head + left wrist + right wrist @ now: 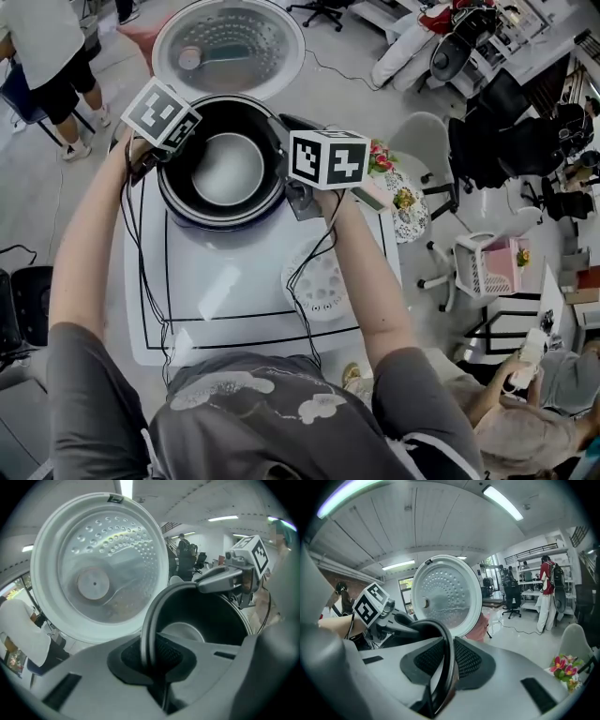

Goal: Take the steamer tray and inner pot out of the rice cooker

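Dark coated metal lip is pinched between the pads of the left gripper (151,654). Its jaws are narrow, clamped on the rim of the inner pot (201,616). The right gripper (445,660) does the same on the opposite side, pads closed on the thin rim edge. The pot hangs between the two grippers, inside the well of the rice cooker (217,223). I cannot tell how far it is raised.

Handling, as judged:
- Stiff, thin-walled metal. A bare grey bottom shows, so it is empty and probably light to moderate in weight.
- The smooth rolled lip and coated wall are likely slippery.
- No handles are seen, so the rim is the only hold.
- With two narrow bites on opposite sides, the pot could swing about the line between the grippers. Both need to rise level.

Room, going outward:
- Ahead of both grippers the lid (228,45) stands open on the far side of the pot. A straight-up lift should clear it; drifting forward would not.
- Behind the grippers, toward the person, is the white counter (234,300).
- The steamer tray (319,281) lies flat on the counter behind the right gripper, already out of the cooker.
- A bare patch behind the left gripper, beside the tray, looks like the best set-down spot.
- A cable (291,279) trails back from the right gripper across the tray and could snag.
- The counter edge lies outboard of the left gripper.
- Outboard of the right gripper are flowers (565,665) and a white chair (422,141), so there is little side room there.
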`<control>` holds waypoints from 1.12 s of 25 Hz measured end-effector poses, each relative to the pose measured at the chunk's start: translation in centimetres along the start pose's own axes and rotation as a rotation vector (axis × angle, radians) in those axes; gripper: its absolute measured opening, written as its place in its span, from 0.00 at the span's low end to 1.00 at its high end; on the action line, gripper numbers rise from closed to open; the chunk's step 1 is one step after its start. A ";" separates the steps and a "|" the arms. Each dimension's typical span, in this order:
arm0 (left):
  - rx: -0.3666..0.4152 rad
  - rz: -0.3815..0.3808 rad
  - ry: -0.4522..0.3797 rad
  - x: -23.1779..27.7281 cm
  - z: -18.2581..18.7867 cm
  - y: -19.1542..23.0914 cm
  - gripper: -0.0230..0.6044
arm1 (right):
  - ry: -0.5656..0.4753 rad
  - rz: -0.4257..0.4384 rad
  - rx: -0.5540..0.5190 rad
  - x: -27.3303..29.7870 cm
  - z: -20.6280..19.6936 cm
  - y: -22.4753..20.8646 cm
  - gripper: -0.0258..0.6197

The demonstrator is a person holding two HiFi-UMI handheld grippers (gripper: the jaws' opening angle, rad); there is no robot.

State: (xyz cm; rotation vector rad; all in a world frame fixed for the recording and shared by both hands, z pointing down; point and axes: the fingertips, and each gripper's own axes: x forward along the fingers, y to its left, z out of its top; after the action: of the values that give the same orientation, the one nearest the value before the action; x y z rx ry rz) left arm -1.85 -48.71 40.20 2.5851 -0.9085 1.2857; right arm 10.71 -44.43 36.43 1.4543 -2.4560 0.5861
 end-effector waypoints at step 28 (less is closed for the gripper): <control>-0.104 0.394 -0.346 -22.1 1.3 -7.3 0.10 | -0.348 0.261 -0.256 -15.0 7.1 14.0 0.17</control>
State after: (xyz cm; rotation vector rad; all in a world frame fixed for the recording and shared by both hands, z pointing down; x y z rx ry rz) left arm -7.02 -33.02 23.76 2.6783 -1.5628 0.8322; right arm 5.71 -29.80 21.12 1.2293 -2.8846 0.0533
